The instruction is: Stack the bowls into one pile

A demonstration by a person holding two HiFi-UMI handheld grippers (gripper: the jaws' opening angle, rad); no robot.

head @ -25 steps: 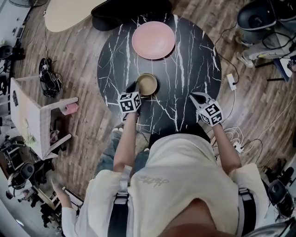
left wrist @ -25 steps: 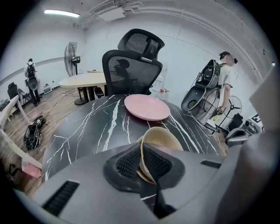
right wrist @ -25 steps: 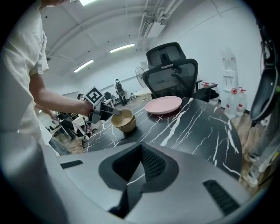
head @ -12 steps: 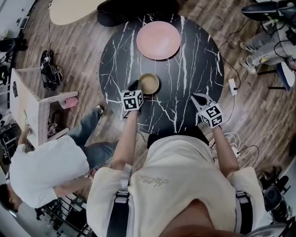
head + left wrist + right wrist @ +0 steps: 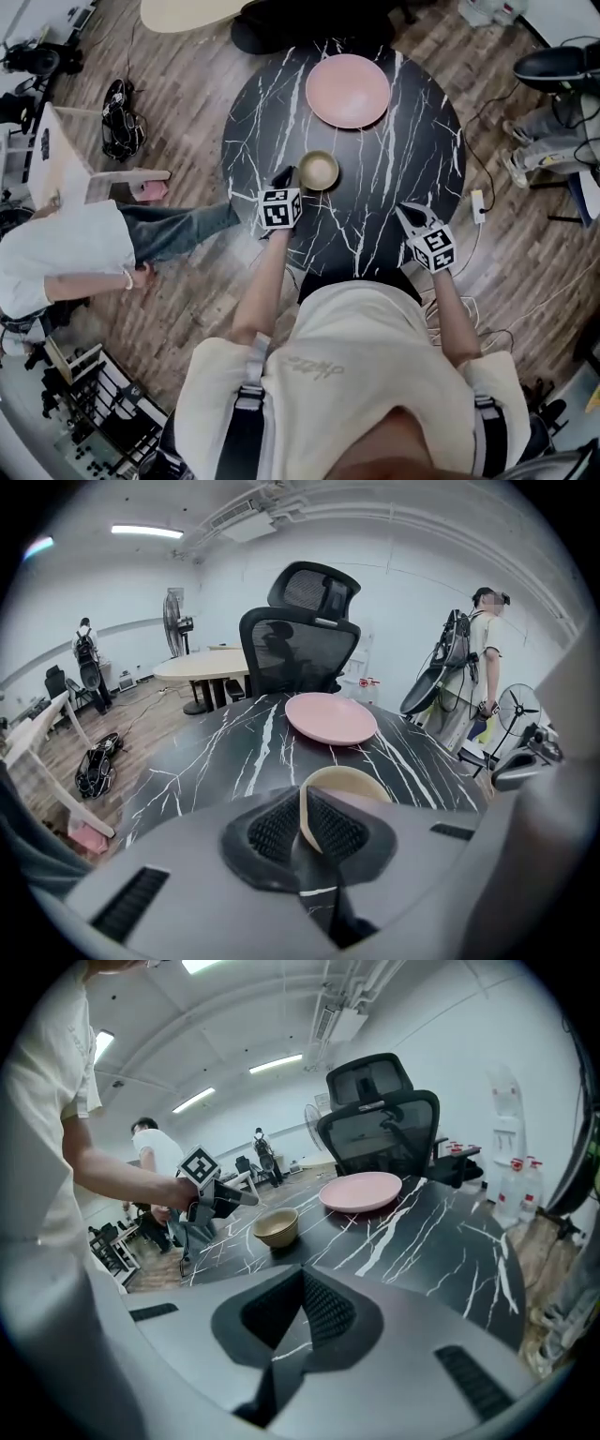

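Note:
A beige bowl stands near the middle of the round black marble table. My left gripper reaches it from the near left. In the left gripper view, the gripper is shut on the bowl's near rim, which stands thin between the ribbed pads. The right gripper view shows the same bowl with my left gripper at its side. My right gripper hovers over the table's near right part, apart from the bowl. Its jaws are shut with nothing between them.
A pink plate lies at the far side of the table, seen as well from the left gripper. A black office chair stands behind it. A person crouches on the floor at the left. Cables and a power strip lie on the right.
Both grippers and the bowl keep their places on the table while the head view has shifted. A person in white has come into view on the floor at the left.

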